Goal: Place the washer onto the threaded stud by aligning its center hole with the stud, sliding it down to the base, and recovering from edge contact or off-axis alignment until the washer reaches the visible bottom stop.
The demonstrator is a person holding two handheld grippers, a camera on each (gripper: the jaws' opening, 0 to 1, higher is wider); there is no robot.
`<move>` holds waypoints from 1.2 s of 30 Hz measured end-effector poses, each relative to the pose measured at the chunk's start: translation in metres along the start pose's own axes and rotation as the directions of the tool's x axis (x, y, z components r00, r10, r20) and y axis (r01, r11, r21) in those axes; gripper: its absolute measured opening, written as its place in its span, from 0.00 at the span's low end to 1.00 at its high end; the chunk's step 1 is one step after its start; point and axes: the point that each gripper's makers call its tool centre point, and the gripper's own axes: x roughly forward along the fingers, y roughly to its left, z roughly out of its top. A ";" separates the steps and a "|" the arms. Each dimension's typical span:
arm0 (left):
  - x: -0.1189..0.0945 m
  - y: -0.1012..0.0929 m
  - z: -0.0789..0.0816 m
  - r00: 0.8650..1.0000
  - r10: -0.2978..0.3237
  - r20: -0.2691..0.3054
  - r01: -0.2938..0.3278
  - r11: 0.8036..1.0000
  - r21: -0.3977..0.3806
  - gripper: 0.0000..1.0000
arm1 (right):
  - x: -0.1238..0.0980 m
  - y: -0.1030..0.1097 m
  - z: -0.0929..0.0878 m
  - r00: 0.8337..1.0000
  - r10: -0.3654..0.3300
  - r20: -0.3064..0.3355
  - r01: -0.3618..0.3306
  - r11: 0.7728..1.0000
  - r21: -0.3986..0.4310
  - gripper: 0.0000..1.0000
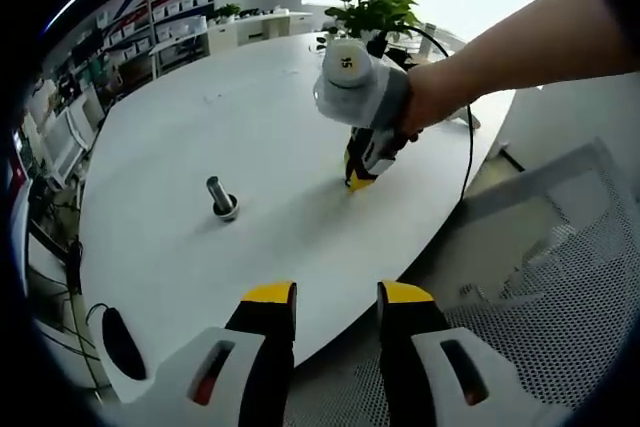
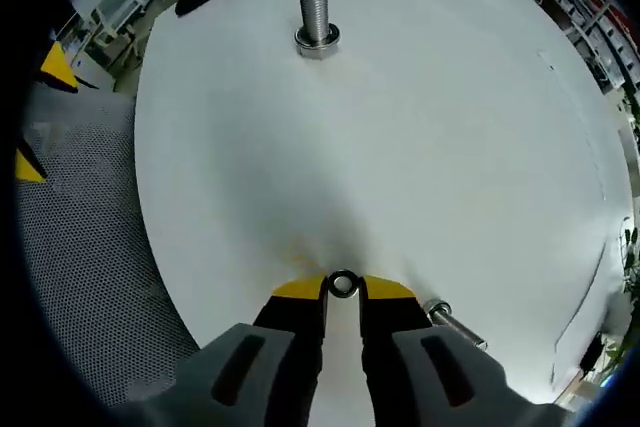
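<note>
Right gripper (image 2: 343,287) low on table (image 2: 400,147), jaws narrowed around washer (image 2: 343,284) for pickup; stud (image 2: 315,15) upright, well apart. Left gripper (image 1: 337,299) open, idle off table edge.

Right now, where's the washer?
In the right gripper view, the washer lies on the white table between the right gripper jaws' yellow tips, well short of the threaded stud.
</note>
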 end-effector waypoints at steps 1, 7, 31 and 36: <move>0.000 0.000 0.000 1.000 0.001 0.000 -0.001 1.000 -0.002 0.30 | -0.001 -0.001 0.000 1.000 0.005 -0.002 -0.005 1.000 0.012 0.14; 0.000 0.001 0.000 1.000 0.003 -0.001 -0.003 1.000 -0.003 0.30 | 0.001 -0.001 0.001 0.998 0.002 -0.069 -0.002 1.000 0.002 0.13; 0.001 0.000 -0.002 1.000 -0.003 -0.010 0.003 1.000 -0.007 0.30 | -0.003 -0.004 -0.007 0.985 -0.084 0.149 0.076 0.995 0.057 0.13; 0.001 -0.001 -0.002 1.000 -0.005 -0.012 0.005 1.000 -0.001 0.30 | -0.012 -0.009 -0.015 0.981 -0.095 0.170 0.080 0.992 0.094 0.13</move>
